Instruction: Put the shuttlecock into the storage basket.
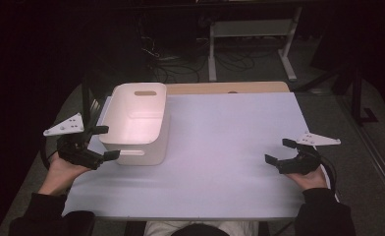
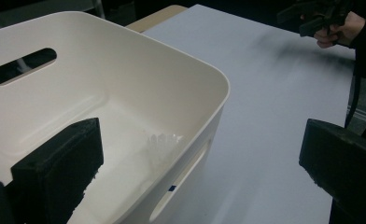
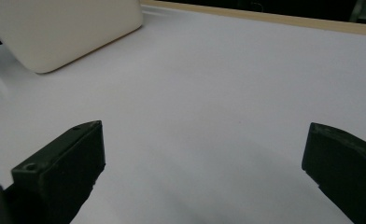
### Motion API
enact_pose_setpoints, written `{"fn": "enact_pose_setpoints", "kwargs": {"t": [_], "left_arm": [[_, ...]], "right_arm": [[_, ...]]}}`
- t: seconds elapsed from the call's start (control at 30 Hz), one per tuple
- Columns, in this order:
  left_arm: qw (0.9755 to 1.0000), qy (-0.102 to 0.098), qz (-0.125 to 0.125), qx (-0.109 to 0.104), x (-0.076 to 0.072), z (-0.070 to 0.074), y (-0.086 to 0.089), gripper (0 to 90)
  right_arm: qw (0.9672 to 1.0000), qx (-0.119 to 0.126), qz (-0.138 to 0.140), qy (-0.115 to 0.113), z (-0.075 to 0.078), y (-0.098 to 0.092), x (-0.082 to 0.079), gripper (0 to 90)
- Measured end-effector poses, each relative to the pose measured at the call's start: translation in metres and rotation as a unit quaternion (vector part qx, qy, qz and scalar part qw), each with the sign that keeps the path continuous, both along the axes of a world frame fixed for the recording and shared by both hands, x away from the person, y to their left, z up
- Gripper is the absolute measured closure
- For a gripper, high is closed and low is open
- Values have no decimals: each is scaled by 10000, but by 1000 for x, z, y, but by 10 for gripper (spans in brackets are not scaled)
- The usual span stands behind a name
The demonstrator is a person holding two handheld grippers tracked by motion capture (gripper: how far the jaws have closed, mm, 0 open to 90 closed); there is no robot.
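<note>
gaping wide — left gripper (image 1: 105,142) straddling bin (image 1: 136,123) rim

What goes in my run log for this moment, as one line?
left gripper: open, jaws astride near corner of white bin | right gripper: open over table | bin: nothing visible inside

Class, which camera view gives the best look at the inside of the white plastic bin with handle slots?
The left gripper view: it looks down into the white plastic bin, showing floor, inner walls and a handle slot. The high view shows the whole bin but smaller, its interior washed out. The right gripper view catches just an outer corner.
</note>
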State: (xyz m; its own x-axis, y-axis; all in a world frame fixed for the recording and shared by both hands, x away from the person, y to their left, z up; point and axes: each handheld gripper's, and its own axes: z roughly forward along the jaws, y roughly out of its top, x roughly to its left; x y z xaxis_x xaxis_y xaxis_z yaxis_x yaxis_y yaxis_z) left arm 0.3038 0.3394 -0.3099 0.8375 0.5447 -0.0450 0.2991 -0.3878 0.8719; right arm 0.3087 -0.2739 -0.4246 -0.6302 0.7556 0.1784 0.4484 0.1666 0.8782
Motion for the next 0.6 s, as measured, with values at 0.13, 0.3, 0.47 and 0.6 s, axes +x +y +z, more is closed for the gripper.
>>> {"fn": "enact_pose_setpoints", "kwargs": {"t": [0.13,0.3,0.47,0.6], "left_arm": [[9999,-106,94,-87,-5,-4,1,0],[9995,-183,119,-206,-11,-8,2,0],[9995,-193,124,-197,-16,-12,1,0],[9995,-218,157,-189,-19,-15,0,0]], "right_arm": [[10000,-3,-1,-1,0,0,0,0],[10000,-4,1,1,0,0,0,0],[10000,-2,1,0,0,0,0,0],[10000,-4,3,-4,0,0,0,0]]}}
